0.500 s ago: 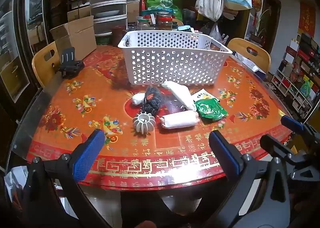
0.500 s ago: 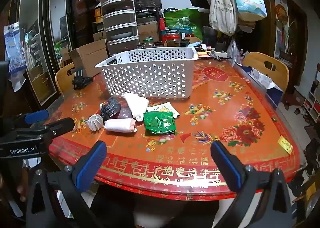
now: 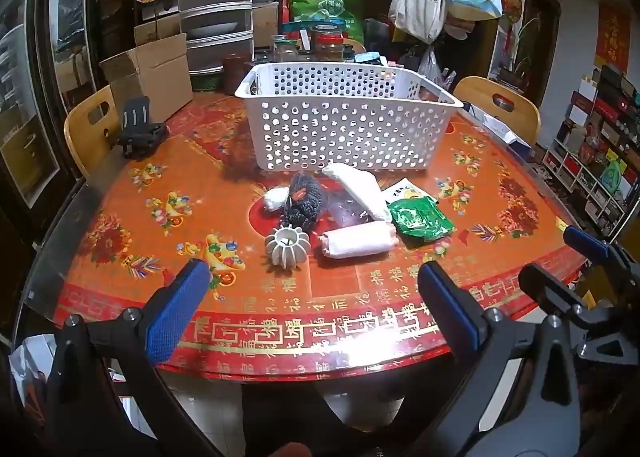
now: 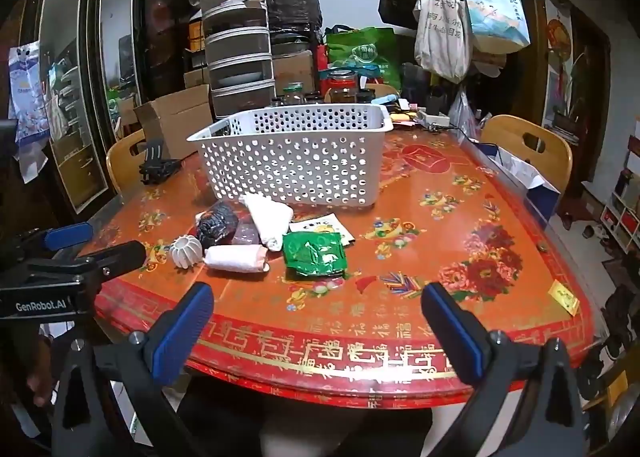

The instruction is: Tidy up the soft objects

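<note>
Left gripper (image 3: 312,305) & right gripper (image 4: 320,327) fingers wide apart, holding nothing, soft items near white basket (image 3: 348,125)

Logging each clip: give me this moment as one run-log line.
phase: pre-grasp | left gripper: open, empty | right gripper: open, empty | soft items: on table before basket | basket: nothing visible inside

A white perforated basket (image 3: 348,125) is standing upright on the table. Lying just before it are a white rolled cloth (image 3: 358,241), a second white bundle (image 3: 358,189), a dark knitted piece (image 3: 305,203) and a green packet (image 3: 420,215).
</note>
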